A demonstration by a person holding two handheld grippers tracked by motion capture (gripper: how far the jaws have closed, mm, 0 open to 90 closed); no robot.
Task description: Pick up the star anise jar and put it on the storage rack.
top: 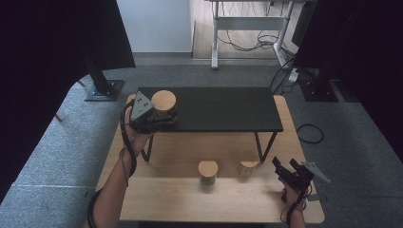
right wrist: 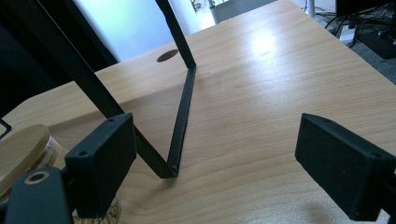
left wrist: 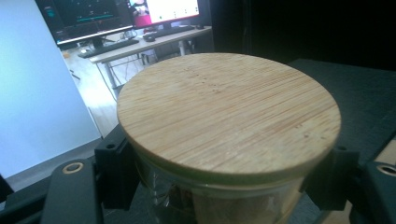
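Left tool (top: 159, 118) clamps one of three jars (top: 164, 105); right tool (top: 285, 167) gapes empty.

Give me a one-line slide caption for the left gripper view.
The left gripper grips a glass jar with a round bamboo lid above the black shelf.

Wood table (top: 190, 199): black shelf (top: 223, 110), 2 lidded jars (top: 207, 172) in front.

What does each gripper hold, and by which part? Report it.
The left gripper clamps the glass jar with the round bamboo lid by its glass sides just under the lid, at the black shelf. The right gripper is open, holding nothing.
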